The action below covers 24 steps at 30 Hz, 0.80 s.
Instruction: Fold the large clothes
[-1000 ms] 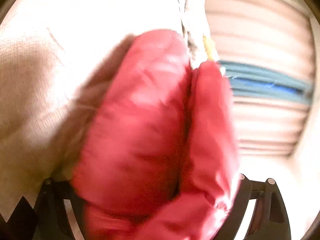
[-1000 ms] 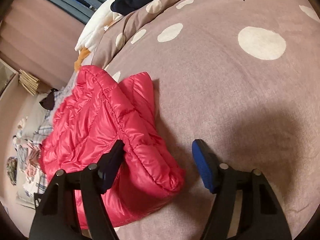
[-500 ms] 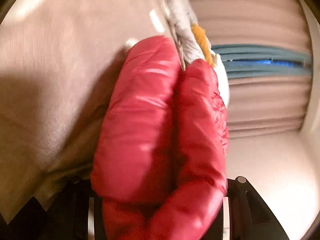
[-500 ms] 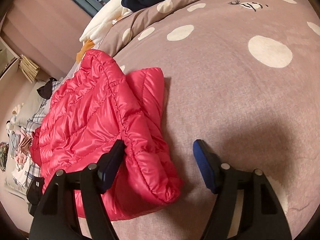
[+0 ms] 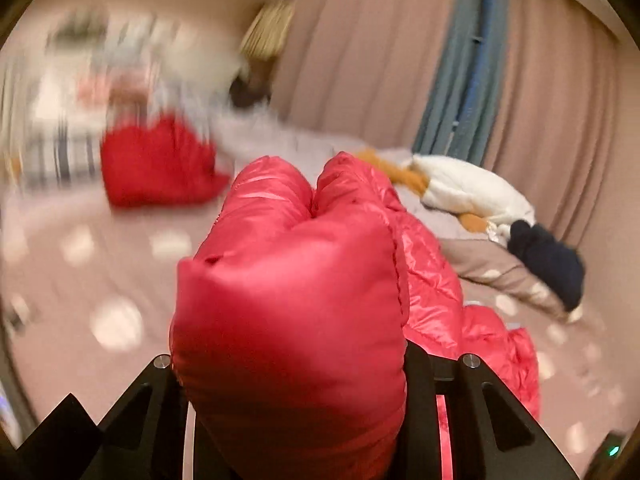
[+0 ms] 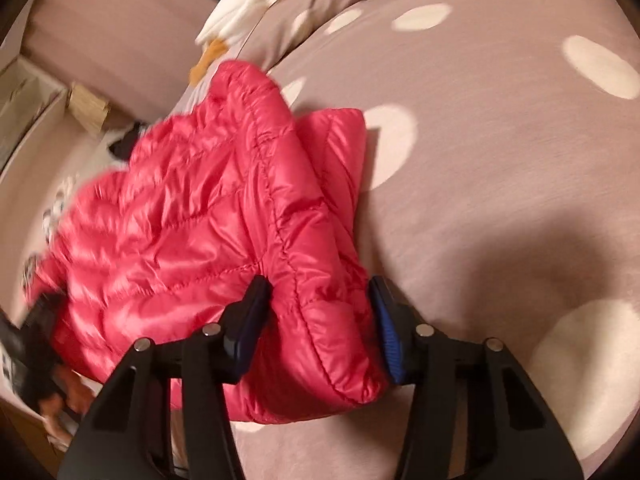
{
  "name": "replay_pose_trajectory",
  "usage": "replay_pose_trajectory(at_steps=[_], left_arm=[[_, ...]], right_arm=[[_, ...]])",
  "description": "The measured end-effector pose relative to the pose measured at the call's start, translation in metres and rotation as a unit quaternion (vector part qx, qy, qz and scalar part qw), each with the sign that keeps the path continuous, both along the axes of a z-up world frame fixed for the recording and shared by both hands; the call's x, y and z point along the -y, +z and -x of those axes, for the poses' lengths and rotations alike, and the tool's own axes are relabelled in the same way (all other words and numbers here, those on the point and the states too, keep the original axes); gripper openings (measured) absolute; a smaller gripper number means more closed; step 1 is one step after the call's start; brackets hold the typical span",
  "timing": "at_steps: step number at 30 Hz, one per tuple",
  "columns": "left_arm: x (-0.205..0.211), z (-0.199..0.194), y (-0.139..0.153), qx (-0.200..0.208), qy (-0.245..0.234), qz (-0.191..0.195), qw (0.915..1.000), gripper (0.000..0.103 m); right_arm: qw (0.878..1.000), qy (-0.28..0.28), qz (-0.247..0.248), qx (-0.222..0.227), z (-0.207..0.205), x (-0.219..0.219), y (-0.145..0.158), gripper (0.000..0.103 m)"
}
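- The right hand-held gripper [image 6: 318, 330] has closed in. A moment ago its blue pads [image 6: 386, 338] stood wide apart; now they squeeze a thick edge of the shiny red puffy jacket [image 6: 208, 220].
- The left hand-held gripper [image 5: 294, 364] is holding a fat bunch of the same jacket and has swung round to face the room.
- With both ends held, the jacket looks ready to be lifted and folded.
- The jacket lies partly on the pinkish-brown bed cover with pale spots [image 6: 500, 168].
- The left fingers are hidden behind the red bunch.
- The far side of the room is blurry, so a second red lump [image 5: 156, 166] there is hard to make out.
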<state>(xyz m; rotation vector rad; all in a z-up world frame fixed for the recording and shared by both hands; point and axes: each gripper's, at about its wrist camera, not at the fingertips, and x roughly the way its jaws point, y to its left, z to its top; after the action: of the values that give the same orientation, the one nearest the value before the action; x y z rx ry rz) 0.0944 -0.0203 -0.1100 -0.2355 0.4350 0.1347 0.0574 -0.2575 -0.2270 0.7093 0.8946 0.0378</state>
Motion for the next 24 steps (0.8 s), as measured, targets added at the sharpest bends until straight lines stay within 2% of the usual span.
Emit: replay_pose_trajectory(at_steps=[1, 2, 4, 5, 6, 8, 10, 11, 12, 14, 17, 19, 21, 24], left_arm=[[0.009, 0.000, 0.001, 0.013, -0.023, -0.014, 0.9995, 0.031], [0.022, -0.004, 0.000, 0.015, -0.067, -0.017, 0.9975, 0.032], [0.048, -0.009, 0.002, -0.009, -0.172, -0.001, 0.9851, 0.041], [0.062, -0.011, -0.003, -0.028, -0.245, 0.030, 0.9687, 0.052], [0.074, -0.013, -0.011, -0.044, -0.309, 0.069, 0.9475, 0.064], [0.094, -0.018, -0.031, -0.078, -0.367, 0.102, 0.9212, 0.071], [0.114, -0.021, -0.048, -0.085, -0.382, 0.077, 0.9171, 0.075], [0.119, -0.022, -0.053, -0.081, -0.380, 0.069, 0.9186, 0.077], [0.122, -0.022, -0.058, -0.084, -0.374, 0.067, 0.9212, 0.077], [0.119, -0.028, -0.064, -0.096, -0.369, 0.085, 0.9204, 0.077], [0.103, -0.050, -0.065, -0.106, -0.371, 0.120, 0.9145, 0.078], [0.087, -0.054, -0.071, -0.109, -0.373, 0.139, 0.9110, 0.079], [0.072, -0.045, -0.068, -0.108, -0.371, 0.159, 0.9083, 0.079], [0.068, -0.039, -0.066, -0.108, -0.372, 0.163, 0.9074, 0.079]], right_arm=[[1.000, 0.014, 0.008, 0.000, -0.002, -0.006, 0.001, 0.050], [0.999, 0.026, 0.020, 0.000, -0.004, -0.012, 0.001, 0.050], [0.999, 0.025, 0.025, -0.002, -0.005, -0.014, 0.000, 0.050], [1.000, 0.022, 0.014, -0.002, -0.004, -0.011, -0.001, 0.050], [1.000, 0.019, 0.000, -0.003, -0.004, -0.006, -0.003, 0.050], [0.999, 0.010, -0.035, -0.008, -0.004, 0.003, -0.007, 0.046], [0.997, 0.000, -0.080, -0.011, -0.002, 0.016, -0.012, 0.044], [0.995, -0.007, -0.103, -0.012, 0.000, 0.022, -0.016, 0.043], [0.993, -0.012, -0.117, -0.012, 0.001, 0.026, -0.017, 0.043], [0.991, -0.017, -0.134, -0.010, 0.004, 0.032, -0.019, 0.043], [0.991, -0.029, -0.134, -0.008, 0.009, 0.038, -0.015, 0.048], [0.993, -0.045, -0.108, -0.001, 0.013, 0.042, -0.007, 0.053], [0.993, -0.070, -0.092, 0.011, 0.019, 0.050, 0.002, 0.063], [0.992, -0.100, -0.073, 0.027, 0.026, 0.061, 0.016, 0.068]])
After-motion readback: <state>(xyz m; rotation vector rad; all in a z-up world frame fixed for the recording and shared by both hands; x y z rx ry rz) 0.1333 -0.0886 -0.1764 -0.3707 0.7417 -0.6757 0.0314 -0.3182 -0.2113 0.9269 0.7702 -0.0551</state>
